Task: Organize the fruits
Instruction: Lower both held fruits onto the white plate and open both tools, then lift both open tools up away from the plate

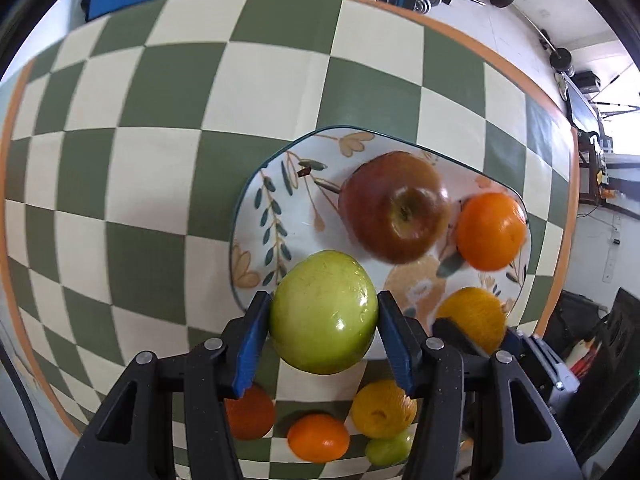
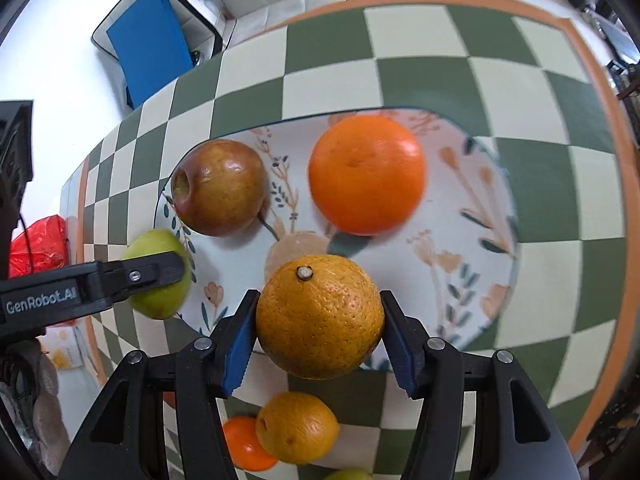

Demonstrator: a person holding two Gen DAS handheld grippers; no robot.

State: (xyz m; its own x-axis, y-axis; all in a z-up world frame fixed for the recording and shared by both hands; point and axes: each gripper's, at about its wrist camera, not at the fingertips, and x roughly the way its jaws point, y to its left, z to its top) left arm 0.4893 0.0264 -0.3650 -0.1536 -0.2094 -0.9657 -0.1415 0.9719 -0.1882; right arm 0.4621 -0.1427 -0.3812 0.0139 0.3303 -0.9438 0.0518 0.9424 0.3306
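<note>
My left gripper (image 1: 323, 316) is shut on a green apple (image 1: 323, 312), held at the near left rim of a floral plate (image 1: 272, 184). A red apple (image 1: 394, 206) and a bright orange (image 1: 490, 230) lie on the plate. My right gripper (image 2: 318, 320) is shut on a yellow-orange orange (image 2: 319, 316) over the plate's (image 2: 460, 240) near edge. The right wrist view also shows the red apple (image 2: 220, 188), the bright orange (image 2: 366, 174), and the green apple (image 2: 158, 244) in the left gripper (image 2: 160, 272). The right gripper's orange (image 1: 474, 314) shows in the left wrist view.
Loose fruit lies on the green-and-cream checked tablecloth (image 1: 140, 160) near me: two small oranges (image 1: 318, 438), a yellowish orange (image 1: 382, 408), a small green fruit (image 1: 388, 448). A blue chair (image 2: 150, 40) stands beyond the table's far left edge. A red bag (image 2: 38, 244) is at the left.
</note>
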